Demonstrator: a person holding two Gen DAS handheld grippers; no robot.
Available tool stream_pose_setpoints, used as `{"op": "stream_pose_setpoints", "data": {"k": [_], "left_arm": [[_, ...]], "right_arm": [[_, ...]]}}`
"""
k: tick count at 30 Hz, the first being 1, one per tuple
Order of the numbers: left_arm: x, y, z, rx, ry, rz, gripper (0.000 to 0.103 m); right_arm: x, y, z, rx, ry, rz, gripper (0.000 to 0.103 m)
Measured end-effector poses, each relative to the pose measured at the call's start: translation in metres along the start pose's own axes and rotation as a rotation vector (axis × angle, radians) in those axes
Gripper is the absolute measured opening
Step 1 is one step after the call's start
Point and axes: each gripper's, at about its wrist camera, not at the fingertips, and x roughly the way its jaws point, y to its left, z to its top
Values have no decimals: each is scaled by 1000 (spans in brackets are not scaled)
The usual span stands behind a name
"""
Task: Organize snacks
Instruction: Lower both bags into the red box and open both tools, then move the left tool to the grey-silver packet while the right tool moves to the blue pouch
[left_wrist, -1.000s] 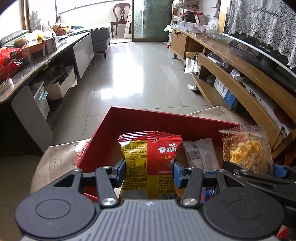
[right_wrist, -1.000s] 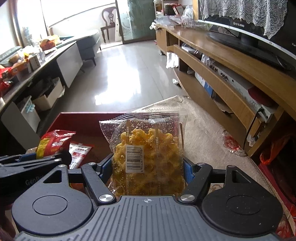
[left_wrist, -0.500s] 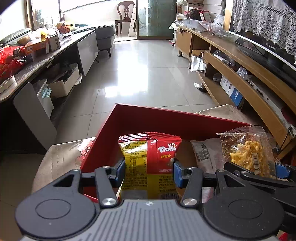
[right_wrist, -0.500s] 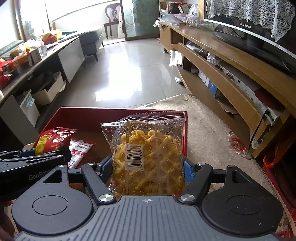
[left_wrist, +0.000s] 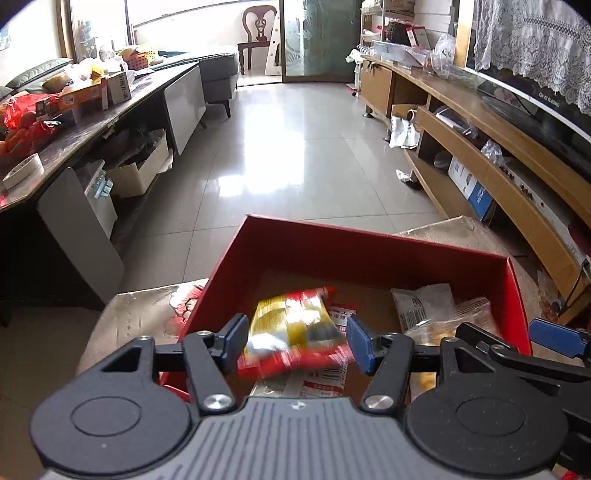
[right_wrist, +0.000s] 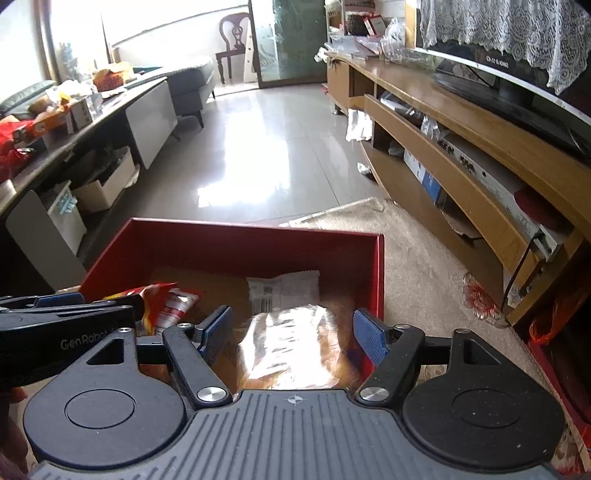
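Jaws on the left gripper (left_wrist: 295, 341) are opening, and the blurred red-and-yellow foil gummy packet (left_wrist: 293, 332) sits between the blue pads without touching either, tipping down into the red cardboard box (left_wrist: 369, 254). Jaws on the right gripper (right_wrist: 291, 334) stand wide, clear of the clear plastic bag of yellow crisps (right_wrist: 291, 345), which lies loose below them against the box's right wall. A white wrapped snack (right_wrist: 282, 291) already rests on the brown box floor. To finish this release well, I would hold both hands steady until each packet has settled flat, then lift straight up so no pad snags a wrapper edge and drags it back out.
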Motion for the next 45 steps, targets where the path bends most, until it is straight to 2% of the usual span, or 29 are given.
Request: {"op": "stream_pose_setpoints", "data": {"k": [11, 33, 45], "left_arm": [[-11, -2, 0, 9, -15, -23, 65], [-42, -8, -22, 30, -23, -68, 67], [-53, -9, -53, 55, 34, -108, 68]], "right_arm": [[-7, -9, 1, 44, -9, -1, 79], [-37, -14, -17, 13, -12, -46, 81], [-54, -16, -46, -34, 45, -59, 81]]}}
